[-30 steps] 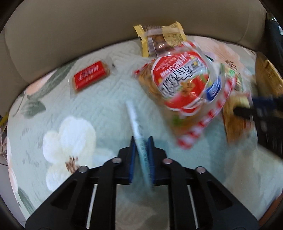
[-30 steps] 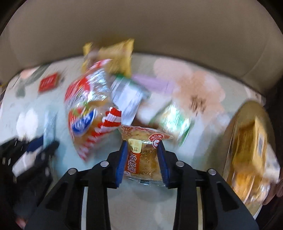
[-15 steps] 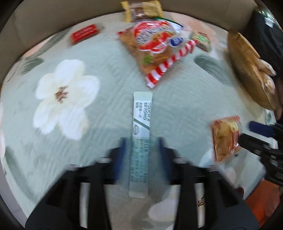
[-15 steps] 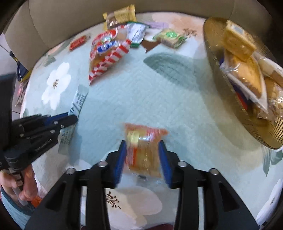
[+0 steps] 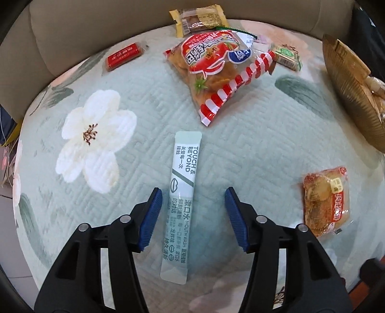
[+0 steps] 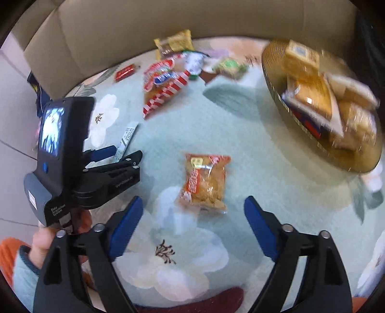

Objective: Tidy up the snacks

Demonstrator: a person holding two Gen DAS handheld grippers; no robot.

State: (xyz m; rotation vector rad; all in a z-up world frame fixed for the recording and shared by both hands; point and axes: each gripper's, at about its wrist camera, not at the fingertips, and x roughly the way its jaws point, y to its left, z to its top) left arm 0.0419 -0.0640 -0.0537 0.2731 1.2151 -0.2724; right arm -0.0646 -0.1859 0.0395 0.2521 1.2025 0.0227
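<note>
Right now both tongs hang spread wide above the quilt (image 5: 240, 134), holding nothing. The left gripper (image 5: 193, 192) has its blue pads on either side of the lower half of a long pale sachet (image 5: 181, 199), which lies flat on the quilt and reaches out ahead of the pads, neither pad touching it. The right gripper (image 6: 193, 201) hovers over a white flower print, and the orange cake pack (image 6: 204, 183) lies flat just ahead of its tips, free of them; from the left camera the same pack (image 5: 326, 199) sits well off to the right of the sachet.

Further back, a big red-and-white chip bag (image 5: 216, 72) lies near the sofa cushion, with a yellow pack (image 5: 198, 21) behind it, a small green pack (image 5: 286, 56) at its right and a red bar (image 5: 124, 56) well to its left. A gold tray (image 6: 288, 106) stands to the right, with several wrapped snacks in it; that side is blurred, so I can't quite tell them apart.
</note>
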